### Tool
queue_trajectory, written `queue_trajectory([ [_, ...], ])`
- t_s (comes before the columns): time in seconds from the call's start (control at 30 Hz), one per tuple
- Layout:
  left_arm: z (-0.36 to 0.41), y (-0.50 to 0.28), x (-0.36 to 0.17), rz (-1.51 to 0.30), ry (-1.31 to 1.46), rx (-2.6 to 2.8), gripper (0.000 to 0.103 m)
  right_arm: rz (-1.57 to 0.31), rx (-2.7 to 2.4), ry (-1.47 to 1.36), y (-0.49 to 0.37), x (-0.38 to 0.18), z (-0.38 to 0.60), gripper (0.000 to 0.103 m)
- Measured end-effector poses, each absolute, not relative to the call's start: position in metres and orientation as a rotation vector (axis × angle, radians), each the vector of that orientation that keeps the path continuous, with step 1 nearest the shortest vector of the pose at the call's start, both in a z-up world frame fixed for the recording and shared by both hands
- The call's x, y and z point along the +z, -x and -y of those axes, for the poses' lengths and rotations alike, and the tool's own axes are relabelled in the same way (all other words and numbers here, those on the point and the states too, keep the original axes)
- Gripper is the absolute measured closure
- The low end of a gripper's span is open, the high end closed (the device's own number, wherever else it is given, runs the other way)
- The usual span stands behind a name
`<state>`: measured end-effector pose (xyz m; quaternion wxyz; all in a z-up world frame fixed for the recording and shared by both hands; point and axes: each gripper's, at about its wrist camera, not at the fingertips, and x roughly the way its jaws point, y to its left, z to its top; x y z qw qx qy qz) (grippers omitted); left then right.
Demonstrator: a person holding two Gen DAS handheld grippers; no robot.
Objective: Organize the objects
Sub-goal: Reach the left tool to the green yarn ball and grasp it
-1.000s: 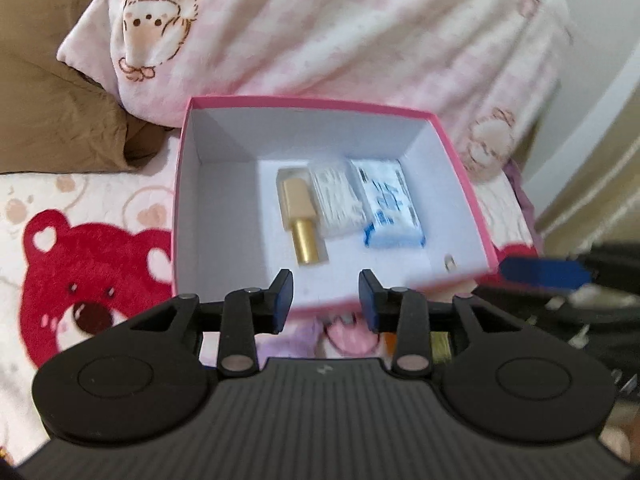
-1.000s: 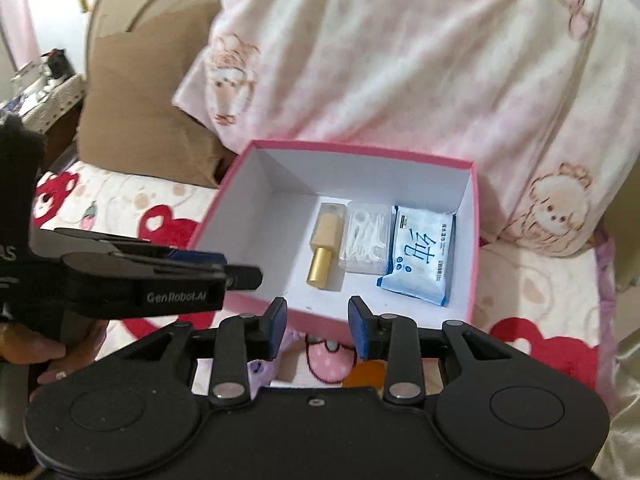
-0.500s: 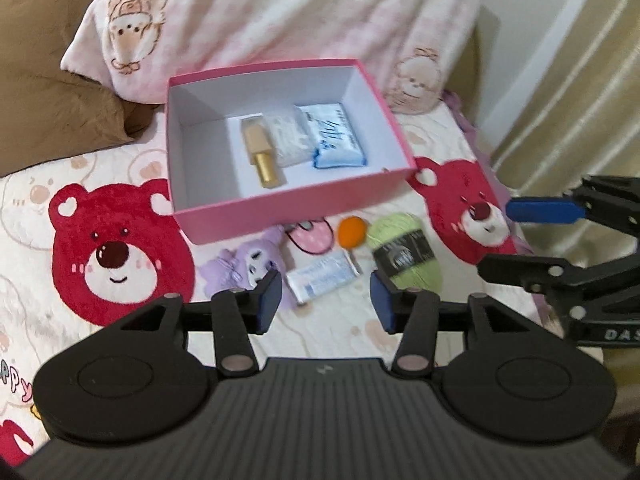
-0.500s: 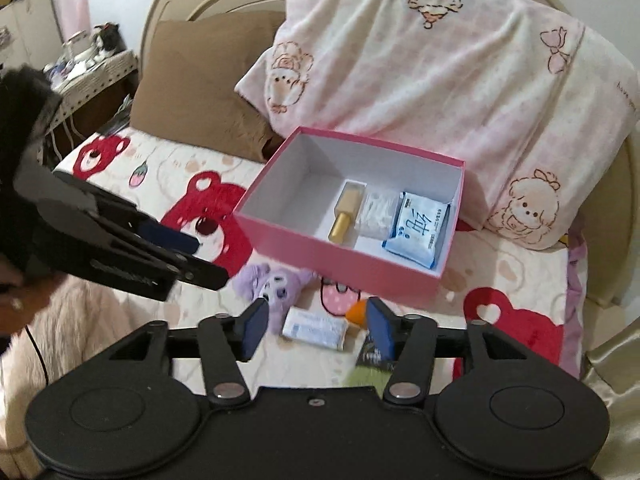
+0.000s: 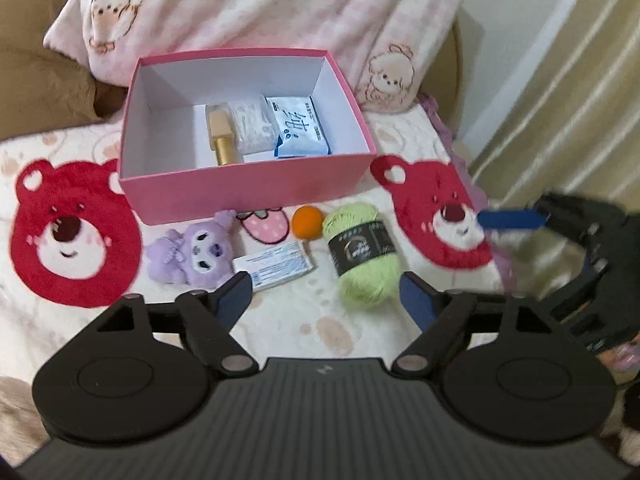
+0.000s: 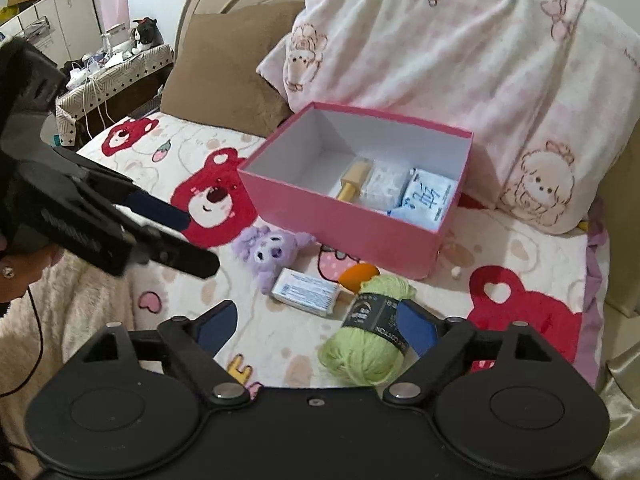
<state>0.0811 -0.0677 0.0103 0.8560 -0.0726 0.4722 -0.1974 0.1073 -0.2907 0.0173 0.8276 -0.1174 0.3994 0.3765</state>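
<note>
A pink box (image 5: 248, 192) (image 6: 340, 226) stands on the bed and holds a gold bottle (image 5: 222, 140), a clear packet (image 5: 250, 128) and a blue-white tissue pack (image 5: 298, 128). In front of it lie a purple plush (image 5: 192, 250) (image 6: 268, 250), a small white box (image 5: 276, 266) (image 6: 306, 292), an orange ball (image 5: 307, 222) (image 6: 358, 276) and a green yarn skein (image 5: 362, 254) (image 6: 368, 340). My left gripper (image 5: 326, 300) is open and empty above the bed, short of the items. My right gripper (image 6: 316, 326) is open and empty, its right finger beside the yarn.
A pink patterned pillow (image 6: 460, 48) and a brown pillow (image 6: 228, 68) lie behind the box. The bed blanket (image 5: 76, 232) has red bear prints. Curtains (image 5: 560, 100) hang at the right. A cluttered side table (image 6: 108, 68) stands far left.
Both grippers have pulled back from the box and opened wide. The loose items in front of the box have come into view.
</note>
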Motion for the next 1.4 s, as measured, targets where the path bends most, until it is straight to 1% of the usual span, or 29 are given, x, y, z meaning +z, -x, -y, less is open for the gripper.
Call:
queue_trajectory([
  [0.1, 0.073, -0.089, -0.003, -0.991, 0.205, -0.415, 0.018, -0.861, 0.803, 0.254, -0.118, -0.004, 0.291, 0.013],
  [0.27, 0.087, -0.109, -0.034, -1.039, 0.219, -0.396, 0.018, -0.872, 0.729, 0.323, -0.128, -0.038, 0.279, 0.013],
  [0.4, 0.094, -0.123, -0.06, -1.073, 0.258, -0.402, 0.018, -0.826, 0.661, 0.385, -0.122, -0.046, 0.264, 0.013],
  [0.53, 0.103, -0.129, -0.078, -1.04, 0.295, -0.437, 0.019, -0.825, 0.672, 0.366, -0.129, -0.058, 0.258, 0.013],
  [0.67, 0.112, -0.135, -0.095, -1.027, 0.32, -0.475, 0.019, -0.868, 0.641, 0.356, -0.137, -0.073, 0.259, 0.014],
  [0.83, 0.118, -0.145, -0.127, -1.09, 0.407, -0.503, 0.02, -0.952, 0.617, 0.33, -0.147, -0.09, 0.259, 0.014],
  [0.97, 0.12, -0.15, -0.148, -1.106, 0.457, -0.538, 0.025, -1.022, 0.606, 0.297, -0.157, -0.107, 0.261, 0.014],
  [1.03, 0.121, -0.152, -0.156, -1.115, 0.449, -0.519, 0.024, -1.07, 0.574, 0.279, -0.166, -0.117, 0.263, 0.014],
  [1.07, 0.121, -0.152, -0.158, -1.11, 0.44, -0.517, 0.021, -1.08, 0.565, 0.273, -0.167, -0.119, 0.263, 0.014],
  [1.17, 0.119, -0.153, -0.166, -1.11, 0.49, -0.526, 0.021, -1.119, 0.554, 0.261, -0.171, -0.126, 0.262, 0.014],
  [1.23, 0.119, -0.153, -0.171, -1.113, 0.522, -0.536, 0.024, -1.129, 0.564, 0.275, -0.168, -0.128, 0.259, 0.017],
  [1.3, 0.121, -0.149, -0.171, -1.093, 0.519, -0.548, 0.038, -1.122, 0.57, 0.275, -0.165, -0.127, 0.258, 0.031],
  [1.33, 0.121, -0.148, -0.17, -1.076, 0.525, -0.558, 0.041, -1.095, 0.562, 0.27, -0.163, -0.123, 0.258, 0.032],
  [1.37, 0.121, -0.147, -0.169, -1.059, 0.536, -0.571, 0.048, -1.079, 0.572, 0.263, -0.162, -0.121, 0.259, 0.035],
  [1.4, 0.121, -0.146, -0.167, -1.057, 0.547, -0.575, 0.048, -1.059, 0.575, 0.268, -0.159, -0.118, 0.259, 0.037],
])
